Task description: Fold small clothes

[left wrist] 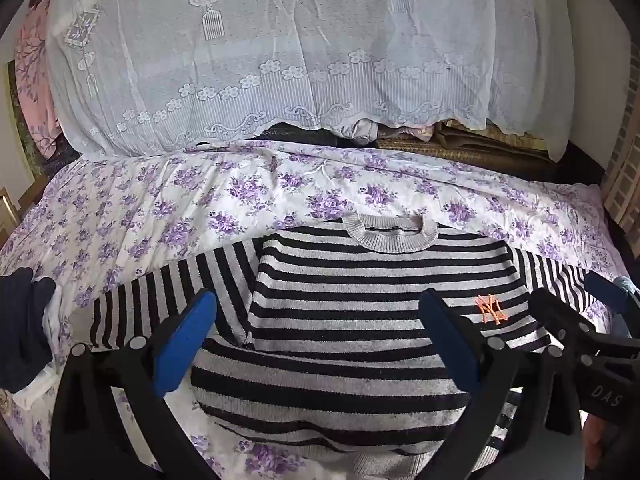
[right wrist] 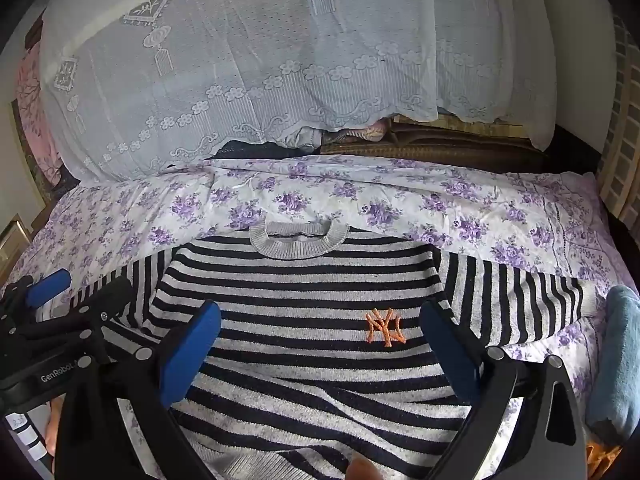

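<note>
Black-and-grey striped knit sweater (left wrist: 340, 320) lies front-up on the bed, on a white sheet with purple flower print (left wrist: 160, 208); its grey ribbed collar (left wrist: 390, 234) points away from the cameras. An orange embroidered "NY" monogram (right wrist: 385, 327) sits on the chest, toward the sweater's right-hand side as viewed. Both sleeves extend sideways from the body; the lower hem is bunched.

Left gripper (left wrist: 316, 344): jaws spread wide, holding nothing, poised over the sweater's lower body; contact with the cloth cannot be determined. Right gripper (right wrist: 320, 352): jaws likewise spread wide and unloaded, over the sweater below the monogram. Legible markings: "DAS" on the right gripper body, "GenRobot" on the left.

Beyond the collar, a white lace cloth (left wrist: 260, 60) covers a piled heap.
</note>
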Demonstrator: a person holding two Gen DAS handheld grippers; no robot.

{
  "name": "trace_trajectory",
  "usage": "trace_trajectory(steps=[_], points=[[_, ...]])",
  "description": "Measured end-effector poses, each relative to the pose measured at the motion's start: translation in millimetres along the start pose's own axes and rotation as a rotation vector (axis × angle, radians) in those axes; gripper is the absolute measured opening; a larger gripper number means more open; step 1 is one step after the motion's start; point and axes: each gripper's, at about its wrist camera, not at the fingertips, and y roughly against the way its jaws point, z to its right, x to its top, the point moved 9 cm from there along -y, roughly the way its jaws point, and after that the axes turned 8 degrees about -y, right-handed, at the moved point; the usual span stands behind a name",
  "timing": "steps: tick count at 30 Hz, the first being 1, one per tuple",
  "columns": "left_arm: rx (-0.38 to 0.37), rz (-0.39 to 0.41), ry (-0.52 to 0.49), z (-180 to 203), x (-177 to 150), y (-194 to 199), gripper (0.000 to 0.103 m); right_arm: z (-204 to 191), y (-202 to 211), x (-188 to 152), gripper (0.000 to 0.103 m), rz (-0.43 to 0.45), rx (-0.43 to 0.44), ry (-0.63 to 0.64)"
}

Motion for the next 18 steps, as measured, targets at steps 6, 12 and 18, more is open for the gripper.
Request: trace_trajectory(steps=[6, 12, 18], points=[[0.001, 0.001, 0.000, 0.8, -0.2, 0.2, 0.099, -1.8, -0.5, -0.4, 0.100, -0.003, 0.000, 0.002], [0.002, 0.001, 0.000, 0.8, 0.2, -0.5, 0.099, -1.7, -0.2, -0.1, 0.100, -0.002, 0.000, 0.002], [0.002, 0.001, 0.001, 0.9, 0.2, -1.1, 0.099, -0.2, 0.4, 0.0, 0.100, -0.001, 0.001, -0.001]])
